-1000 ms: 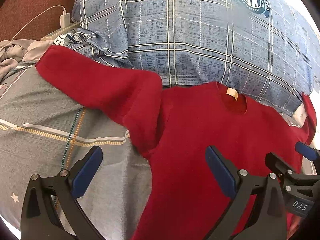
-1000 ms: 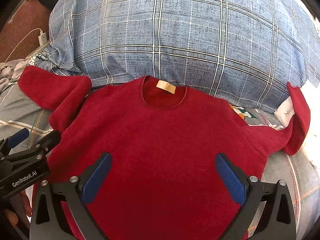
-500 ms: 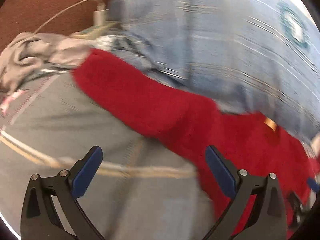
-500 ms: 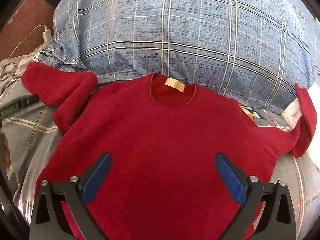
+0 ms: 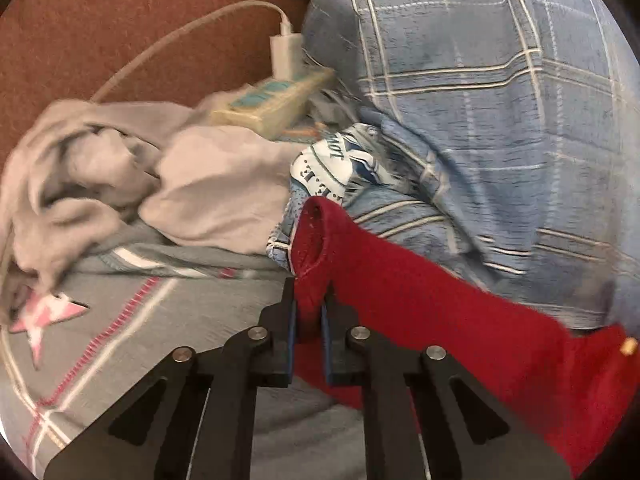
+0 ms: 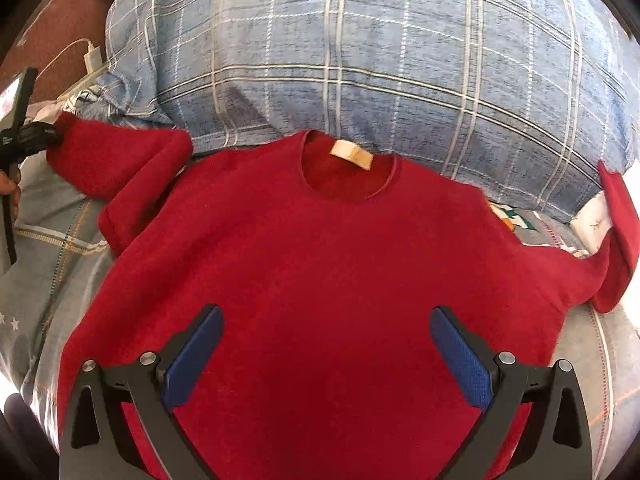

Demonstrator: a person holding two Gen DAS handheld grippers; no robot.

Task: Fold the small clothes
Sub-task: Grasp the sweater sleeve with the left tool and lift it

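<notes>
A small red sweater (image 6: 320, 264) lies flat on the bed, neck toward the blue plaid pillow (image 6: 360, 52), a tan label at its collar. My left gripper (image 5: 308, 304) is shut on the cuff of the sweater's left sleeve (image 5: 420, 300); the cuff's open end sticks up past the fingertips. In the right wrist view the same gripper (image 6: 52, 136) shows at the far left, at the sleeve's end. My right gripper (image 6: 324, 344) hovers open over the sweater's lower chest, nothing between its blue pads. The right sleeve (image 6: 616, 240) bends upward at the pillow's edge.
A grey bedsheet (image 5: 132, 332) with stripes and a pink star covers the bed. A crumpled grey garment (image 5: 120, 184) lies to the left. Behind it sit a power strip (image 5: 276, 100) with a white charger (image 5: 284, 54) and cable. A hand (image 6: 12, 192) shows at the left edge.
My left gripper has swung left from the sweater's body out to the end of the left sleeve and closed on its cuff. The right gripper has stayed over the sweater, still open.
</notes>
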